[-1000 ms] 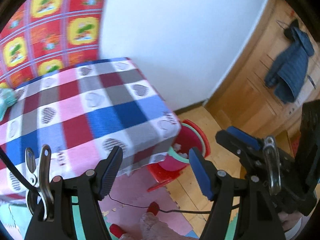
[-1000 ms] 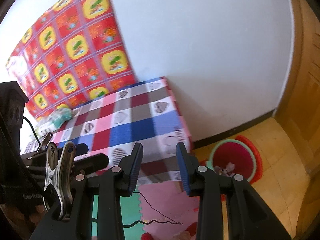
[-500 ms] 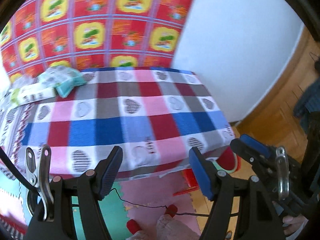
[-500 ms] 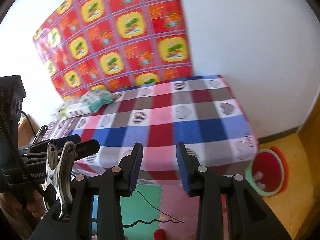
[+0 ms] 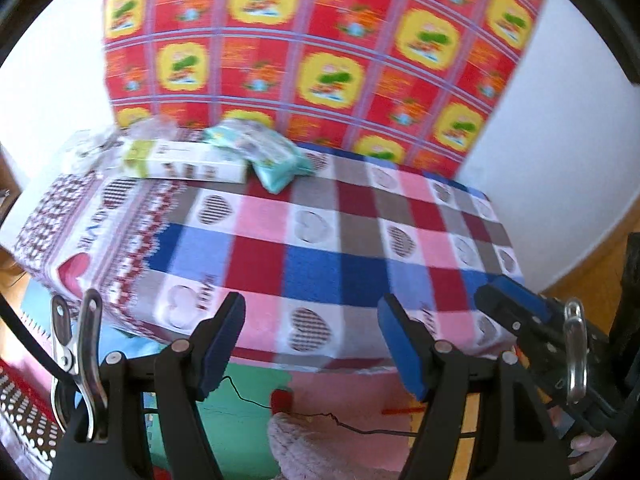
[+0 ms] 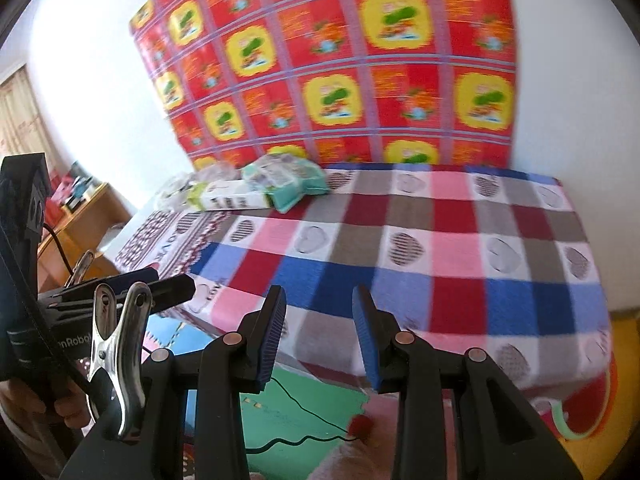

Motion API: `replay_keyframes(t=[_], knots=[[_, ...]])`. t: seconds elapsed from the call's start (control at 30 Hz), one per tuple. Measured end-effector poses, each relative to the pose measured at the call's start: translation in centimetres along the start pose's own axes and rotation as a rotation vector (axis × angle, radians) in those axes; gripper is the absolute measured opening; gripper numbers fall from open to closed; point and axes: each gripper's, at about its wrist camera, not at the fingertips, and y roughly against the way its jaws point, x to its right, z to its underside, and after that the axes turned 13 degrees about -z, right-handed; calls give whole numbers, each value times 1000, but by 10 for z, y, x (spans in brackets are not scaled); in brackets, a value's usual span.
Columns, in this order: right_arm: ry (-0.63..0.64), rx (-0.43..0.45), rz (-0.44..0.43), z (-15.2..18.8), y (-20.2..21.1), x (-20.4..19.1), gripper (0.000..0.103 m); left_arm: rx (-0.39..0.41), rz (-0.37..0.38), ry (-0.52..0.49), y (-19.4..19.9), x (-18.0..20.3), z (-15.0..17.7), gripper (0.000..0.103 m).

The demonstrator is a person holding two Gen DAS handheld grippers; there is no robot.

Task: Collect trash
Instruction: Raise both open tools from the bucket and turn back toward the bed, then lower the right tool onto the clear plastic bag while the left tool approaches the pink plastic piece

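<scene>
At the far left corner of the checked tablecloth (image 5: 320,256) lie a white and green carton (image 5: 188,165), teal wipe packets (image 5: 268,158) and crumpled clear wrappers (image 5: 94,146); the picture is blurred. The carton (image 6: 230,198) and packets (image 6: 288,180) also show in the right wrist view. My left gripper (image 5: 312,320) hangs open before the table's near edge, nothing between its blue pads. My right gripper (image 6: 320,304) stands open with a narrower gap, also empty, over the near edge. Both are well short of the litter. A red bin with a green rim (image 6: 570,424) peeks out at the table's right end.
A red and yellow patterned sheet (image 5: 320,52) covers the wall behind the table. Green and pink foam mats (image 6: 296,412) with a thin black cable lie on the floor below. A wooden cabinet (image 6: 80,216) stands left of the table. A fuzzy pink slipper (image 5: 320,440) shows at the bottom.
Both views have swung left, away from the door, jacket and bin, onto the table. The carton and packets have come into view. Neither gripper's jaws have changed.
</scene>
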Motion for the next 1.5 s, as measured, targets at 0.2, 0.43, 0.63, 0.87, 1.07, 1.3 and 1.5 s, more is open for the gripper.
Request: replay_keyframes(t=[0.2, 0.43, 0.63, 0.87, 1.07, 1.3, 1.5], knots=[[46, -21, -72, -30, -44, -19, 36, 1, -69, 78, -15, -49, -23, 72], [90, -46, -140, -69, -100, -42, 36, -11, -137, 138, -42, -100, -56, 72], [102, -57, -178, -101, -141, -52, 36, -31, -182, 182, -65, -138, -84, 72], [135, -78, -199, -128, -185, -61, 36, -33, -225, 241, -84, -178, -104, 72], [142, -122, -209, -143, -218, -72, 36, -52, -249, 292, -102, -213, -117, 72], [149, -142, -211, -155, -250, -93, 36, -68, -223, 297, -130, -251, -135, 72], [121, -147, -198, -166, -283, -116, 36, -82, -171, 247, -158, -277, -159, 71]])
